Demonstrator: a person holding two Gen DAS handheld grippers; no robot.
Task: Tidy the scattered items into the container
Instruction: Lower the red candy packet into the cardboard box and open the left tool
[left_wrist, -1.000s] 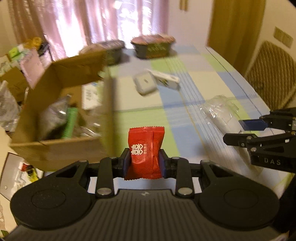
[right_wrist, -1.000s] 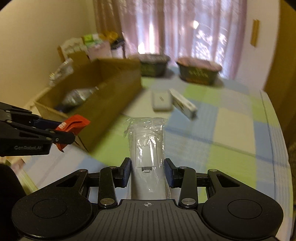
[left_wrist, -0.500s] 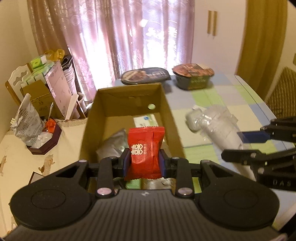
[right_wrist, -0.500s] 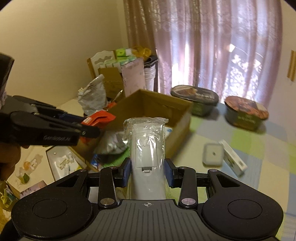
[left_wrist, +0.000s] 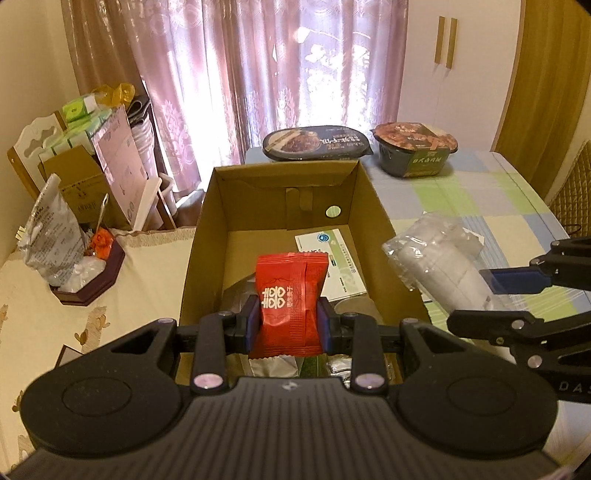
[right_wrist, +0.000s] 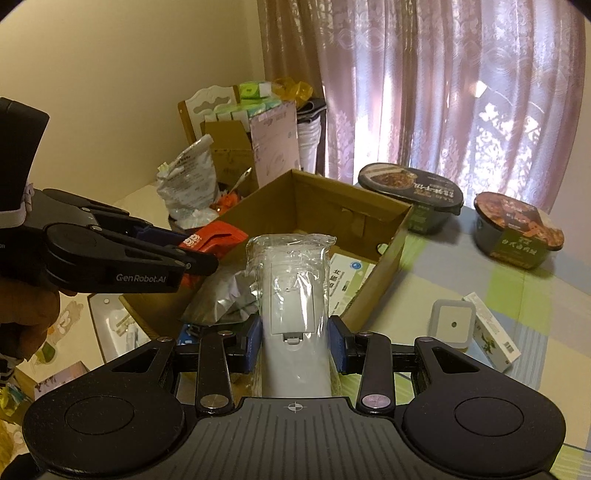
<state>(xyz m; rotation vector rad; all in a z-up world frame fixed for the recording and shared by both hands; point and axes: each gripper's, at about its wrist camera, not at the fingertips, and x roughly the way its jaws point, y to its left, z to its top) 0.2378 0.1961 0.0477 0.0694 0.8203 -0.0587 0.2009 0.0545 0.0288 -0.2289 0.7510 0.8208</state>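
1. Over the near end of the open cardboard box, in the left wrist view: left gripper clamped on an upright red candy packet, blue pads pressed against both its sides
2. Inside the box, beyond the packet: a white and green leaflet flat on the floor, a silvery foil bag partly hidden behind the fingers
3. At right of that view: right gripper from the side, closed on a white item in clear plastic wrap, held just beside the box's right wall
4. Behind the box on the checked tablecloth: two instant noodle bowls, one dark, one with a green band
5. In the right wrist view: right gripper gripping the wrapped white item upright between blue pads, over the box's near corner
6. At left there: left gripper with the red packet above the box, a hand on its handle
7. On the cloth to the right: a white square plug-in light touching a small white carton, both outside the box
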